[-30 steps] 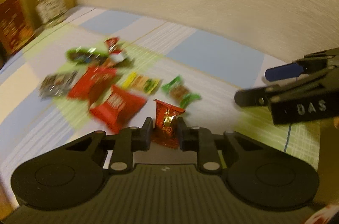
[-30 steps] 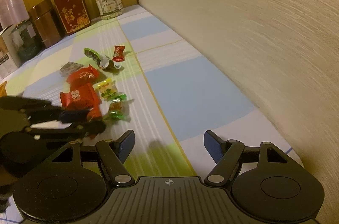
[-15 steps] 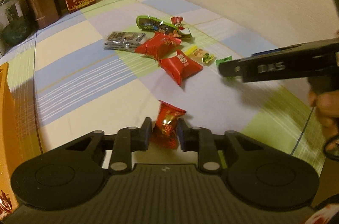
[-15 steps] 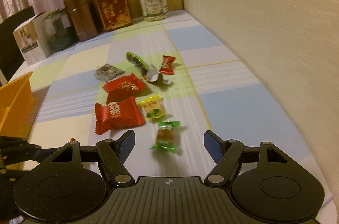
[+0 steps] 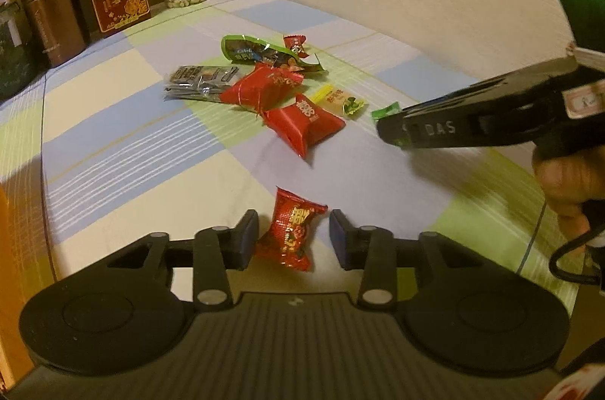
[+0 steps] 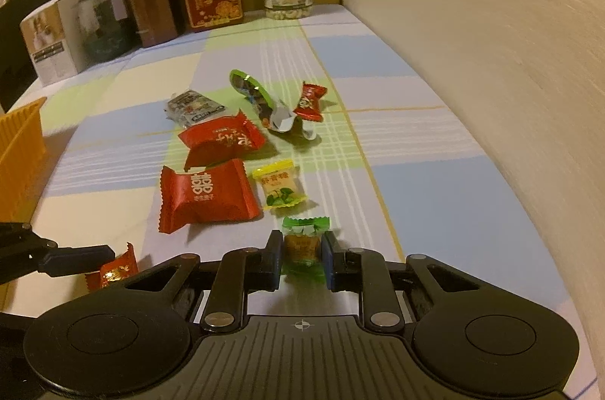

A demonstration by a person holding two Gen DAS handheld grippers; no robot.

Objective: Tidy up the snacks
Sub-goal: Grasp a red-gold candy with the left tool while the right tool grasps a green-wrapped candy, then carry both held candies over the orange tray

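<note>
right wrist view: our right claw (image 6: 301, 258) is closing, pads pressing the green-wrapped candy (image 6: 303, 243) on the counter (image 6: 397, 150); our left claw (image 5: 293, 238) closing, apart from the red candy (image 5: 293, 235) between its pads.

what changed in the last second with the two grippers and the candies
The right gripper came down over the small green-wrapped candy, and its jaws are closing, with the pads already pressing on it. The left gripper let go of the small red foil candy, which now sits loose between its pads as the jaws close. The other snacks on the checked tablecloth stayed put.
</note>
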